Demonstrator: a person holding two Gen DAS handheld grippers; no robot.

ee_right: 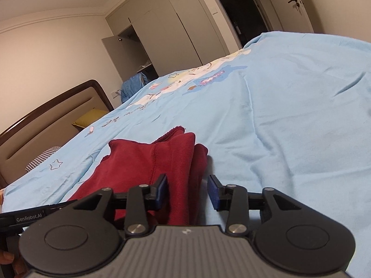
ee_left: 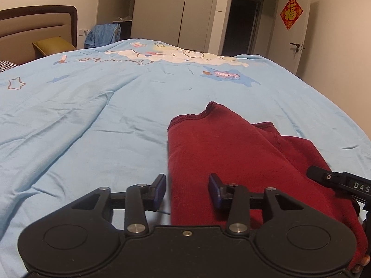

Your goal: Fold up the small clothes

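Hovering low over the bed, the left gripper (ee_left: 187, 191) has its jaws wide apart and holding nothing; the near left edge of the dark red garment (ee_left: 231, 162) runs up between its blue pads (ee_left: 160, 191), apart from both. In the left wrist view the right gripper (ee_left: 336, 180) shows at the right edge, over the same cloth. From its own camera, the right gripper (ee_right: 187, 192) sits tilted, its jaws likewise wide, straddling the garment's (ee_right: 150, 159) near right fold without closing on it.

That garment lies partly folded on the light blue bedsheet (ee_left: 92, 127), layers stacked, one stitched seam and a scalloped hem showing. Its long axis runs away from the grippers toward the far side of the bed, the hem at the far end.

Farther off are a yellow pillow (ee_left: 54, 44), a padded headboard (ee_left: 34, 27), a blue cloth (ee_left: 104, 34) hung by the wardrobe (ee_left: 174, 11), and a white door (ee_left: 299, 39) bearing a red decoration (ee_left: 291, 12).
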